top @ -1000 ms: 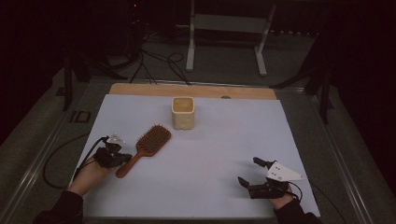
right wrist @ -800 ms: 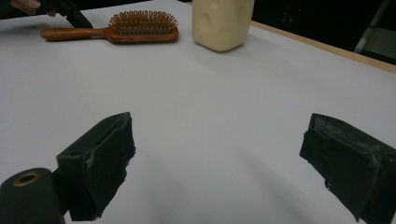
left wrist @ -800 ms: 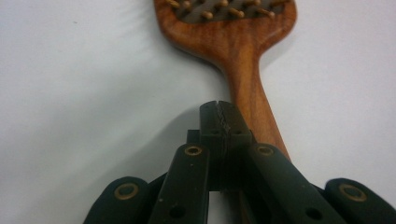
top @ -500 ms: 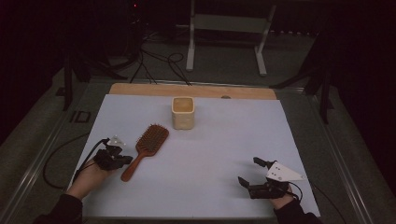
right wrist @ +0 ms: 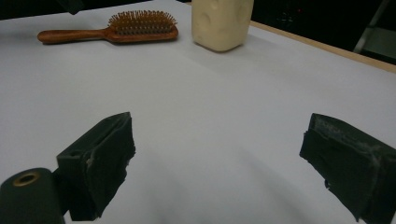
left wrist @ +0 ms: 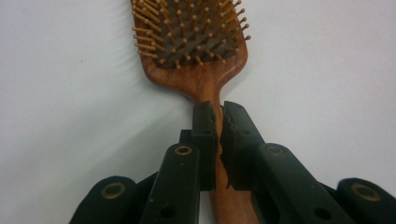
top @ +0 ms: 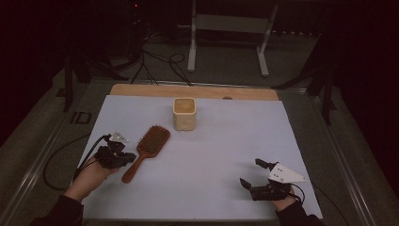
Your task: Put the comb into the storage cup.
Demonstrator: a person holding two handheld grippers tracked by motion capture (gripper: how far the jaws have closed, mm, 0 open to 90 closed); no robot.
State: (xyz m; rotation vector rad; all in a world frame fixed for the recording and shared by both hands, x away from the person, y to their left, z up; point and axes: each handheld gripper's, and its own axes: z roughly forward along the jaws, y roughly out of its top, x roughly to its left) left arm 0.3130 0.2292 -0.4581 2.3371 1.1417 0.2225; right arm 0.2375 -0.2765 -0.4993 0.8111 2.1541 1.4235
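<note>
We see a wooden hairbrush (top: 147, 149) lying bristles up on the white sheet of the bench (top: 221, 155), in the left half of the high view, its head toward the upper right and its handle running down to the lower left. Our left hand-held gripper (top: 126, 159) sits at the lower left of that frame, right at the handle. In the left gripper view the two black jaws stand on either side of the thin handle of the hairbrush (left wrist: 196, 51), nearly closed, and they have just been opening a little; a thin gap shows beside the handle, so we cannot tell whether the pads press on it. A cream cup (top: 184, 113) stands upright above the middle of the high view, just to the upper right of the brush head and apart from it. Our right hand-held gripper (top: 251, 175) rests low at the lower right of the high view, well apart from the brush, its jaws spread wide with nothing between them; in the right gripper view only bare white sheet lies between the pads (right wrist: 100, 156).
</note>
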